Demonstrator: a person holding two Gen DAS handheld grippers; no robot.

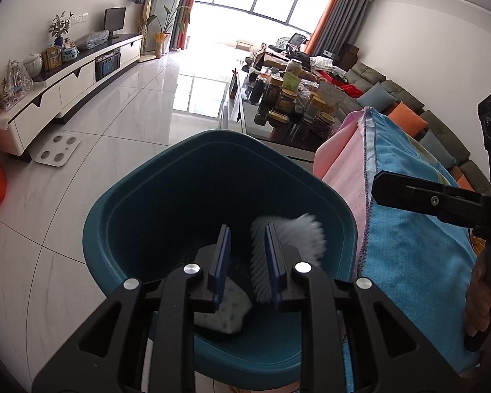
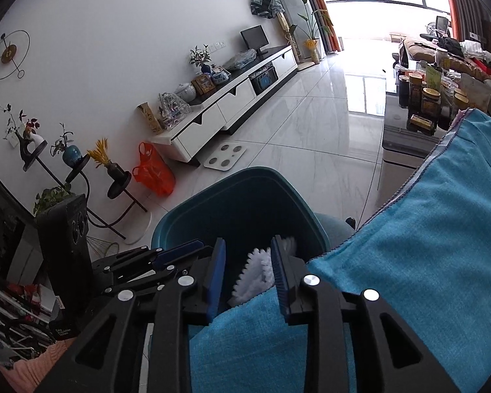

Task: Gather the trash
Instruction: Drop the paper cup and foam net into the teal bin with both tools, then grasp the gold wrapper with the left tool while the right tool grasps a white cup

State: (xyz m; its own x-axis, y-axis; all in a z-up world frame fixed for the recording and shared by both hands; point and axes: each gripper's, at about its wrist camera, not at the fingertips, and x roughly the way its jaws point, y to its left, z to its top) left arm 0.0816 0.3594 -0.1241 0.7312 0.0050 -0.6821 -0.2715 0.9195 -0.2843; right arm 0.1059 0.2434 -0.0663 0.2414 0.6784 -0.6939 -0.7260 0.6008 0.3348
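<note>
Nearest the left wrist camera, the left gripper [image 1: 247, 239], two black fingers with blue pads, hangs over a dark teal plastic bin [image 1: 121, 196]. Its jaws stand a little apart with nothing pressed between them. Below them, inside the bin, lie a white crumpled paper with faint blue dots [image 1: 227, 314] and a white bristly brush-like piece [image 1: 298, 232].

In the right wrist view, the right gripper [image 2: 248, 255] points down at the same bin from beside a bright blue towel [image 2: 425, 229] draped over a surface. Its jaws are also partly open and grip nothing; the white bristly piece shows between and beyond them, untouched as far as can be told. A pink cloth [image 1: 340, 163] lies under the towel.

The step appears to be the drop: both pieces of trash look released into the bin. The next move probably calls for lifting both grippers clear of the rim and finding further trash.

Small white print on the left gripper's black housing [image 2: 63, 329] seems to read "Data Acquisition System", but is barely legible. Labels on the jars [image 1: 284, 98] on the far table are too small to read.
</note>
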